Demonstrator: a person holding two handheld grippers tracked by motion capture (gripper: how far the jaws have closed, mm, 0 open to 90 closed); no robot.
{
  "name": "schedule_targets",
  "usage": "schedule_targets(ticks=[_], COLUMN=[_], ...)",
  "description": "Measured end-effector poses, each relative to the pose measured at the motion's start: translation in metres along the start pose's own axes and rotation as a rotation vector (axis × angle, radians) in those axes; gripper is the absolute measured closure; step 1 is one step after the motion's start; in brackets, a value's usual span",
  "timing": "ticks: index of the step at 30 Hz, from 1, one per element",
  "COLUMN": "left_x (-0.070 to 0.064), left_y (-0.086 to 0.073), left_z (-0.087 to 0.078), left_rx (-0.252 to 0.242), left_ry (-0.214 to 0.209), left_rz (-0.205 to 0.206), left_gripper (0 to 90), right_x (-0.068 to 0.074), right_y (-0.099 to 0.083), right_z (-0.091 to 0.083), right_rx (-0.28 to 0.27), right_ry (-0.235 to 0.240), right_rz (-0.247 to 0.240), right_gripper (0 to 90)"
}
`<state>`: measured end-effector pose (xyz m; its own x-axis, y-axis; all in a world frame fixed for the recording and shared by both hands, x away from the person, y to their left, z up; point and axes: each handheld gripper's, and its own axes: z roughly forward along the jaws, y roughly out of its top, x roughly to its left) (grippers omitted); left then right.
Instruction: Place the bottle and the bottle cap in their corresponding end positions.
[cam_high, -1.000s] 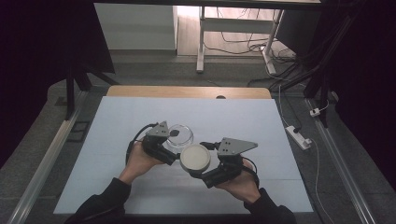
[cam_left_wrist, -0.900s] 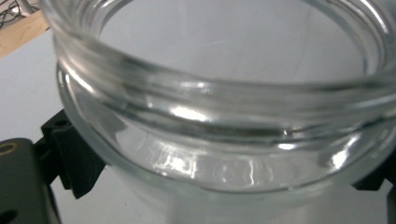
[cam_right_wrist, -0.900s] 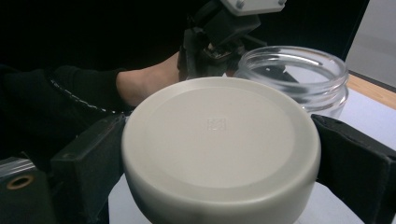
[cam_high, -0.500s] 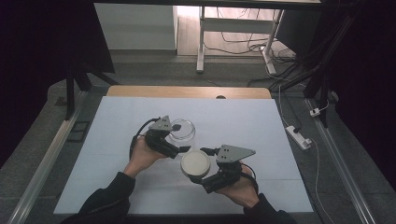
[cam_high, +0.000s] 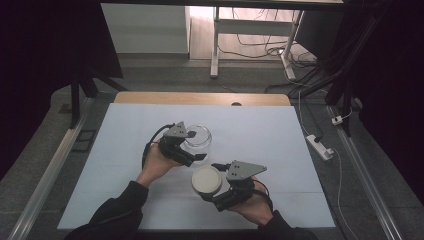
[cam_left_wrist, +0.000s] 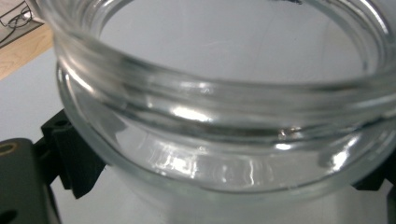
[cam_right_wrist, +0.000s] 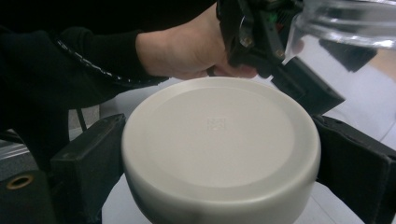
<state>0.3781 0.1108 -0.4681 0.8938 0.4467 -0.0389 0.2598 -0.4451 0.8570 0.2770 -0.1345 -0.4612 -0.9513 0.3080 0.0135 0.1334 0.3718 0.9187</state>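
Worktop (cam_high: 280, 130): pale sheet across the middle of the high view, with a wooden strip along its upper edge; both tools work near its centre.
Glass jar (cam_high: 197, 136): stands open-mouthed just above centre of the high view, its lid off; its thick threaded rim spans the left gripper view (cam_left_wrist: 219, 93).
Lid (cam_high: 206, 180): off-white disc, below and slightly right of the jar in the high view, apart from it; flat face toward the camera in the right gripper view (cam_right_wrist: 219, 140).
Left tool (cam_high: 192, 152): jaws pressed against the jar's lower wall from both sides, pinching it on the worktop.
Right tool (cam_high: 209, 192): jaws clamped on opposite edges of the lid, carrying it roughly level.
Step in hand (judged): moving the removed lid clear of the jar, probably to set it down.
Doing it well: keep the left tool's pinch steady so the jar cannot slide or tip; keep the lid level and low, clear of the glass rim; ease the right tool's jaws apart only once the lid rests flat on the worktop.
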Motion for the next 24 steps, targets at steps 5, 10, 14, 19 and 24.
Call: schedule_targets(ticks=[5, 10, 14, 19, 24], left_x=[0.004, 0.007, 0.009, 0.012, 0.015], left_y=[-0.001, -0.002, -0.005, -0.009, -0.015], left_z=[0.004, 0.009, 0.016, 0.021, 0.028], left_rx=[-0.002, -0.002, 0.008, 0.018, 0.02], left_ry=[0.009, 0.014, 0.021, 0.031, 0.048], left_rz=[-0.007, -0.009, -0.009, -0.012, -0.023], left_gripper=[7.7, 7.7, 7.6, 7.6, 7.6], right_x=[-0.001, -0.004, -0.006, -0.009, -0.013], right_y=[-0.006, -0.013, -0.019, -0.026, -0.034], right_z=[0.007, 0.015, 0.021, 0.029, 0.036], right_rx=[0.006, 0.012, 0.02, 0.031, 0.055], right_ry=[0.004, 0.005, 0.002, 0.005, -0.001], right_rz=[-0.002, -0.002, 0.004, 0.023, 0.021], right_gripper=[7.1, 7.1, 7.1, 7.1, 7.1])
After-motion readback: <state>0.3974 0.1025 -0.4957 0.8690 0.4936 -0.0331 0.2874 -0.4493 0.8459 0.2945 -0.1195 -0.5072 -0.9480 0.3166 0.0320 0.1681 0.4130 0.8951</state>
